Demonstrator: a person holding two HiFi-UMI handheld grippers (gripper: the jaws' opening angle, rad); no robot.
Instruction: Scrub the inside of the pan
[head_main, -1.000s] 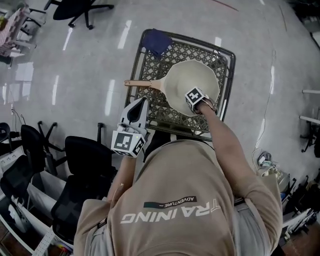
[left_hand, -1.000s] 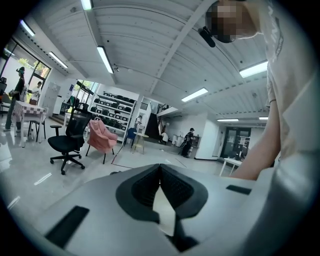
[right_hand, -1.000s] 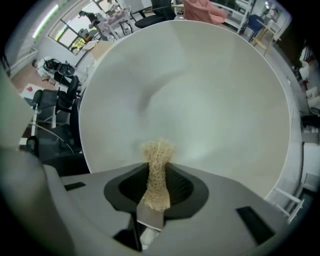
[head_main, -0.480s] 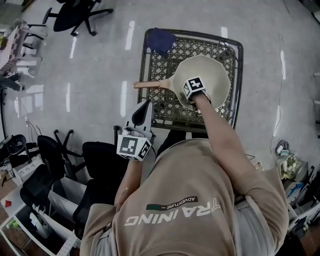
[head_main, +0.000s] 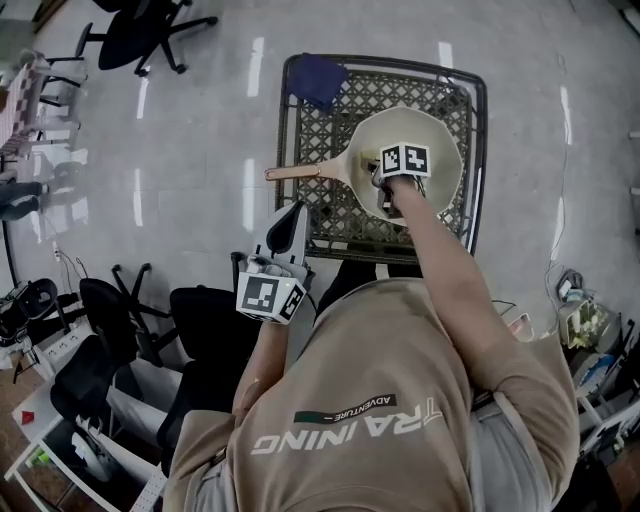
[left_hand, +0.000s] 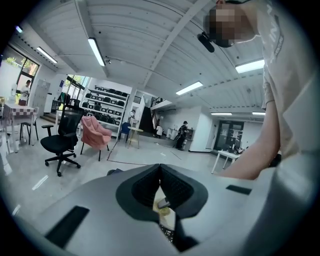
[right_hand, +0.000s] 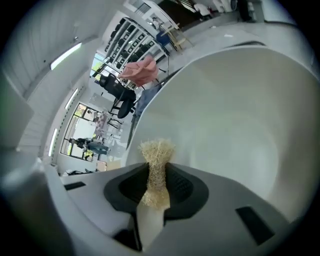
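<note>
The head view looks steeply down from above the person's shoulders onto the lattice worktop and the pan, from some way off. The right gripper view rides on the right hand-held gripper and faces down along its jaws, very near the pan's inside; these two views share the pan. The left gripper view looks about level past the left hand-held gripper across the room. Both gripper views catch the pink chair.

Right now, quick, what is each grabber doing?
Left gripper: closed, holding nothing.
Right gripper: closed on the scrubber, over the pan.
</note>
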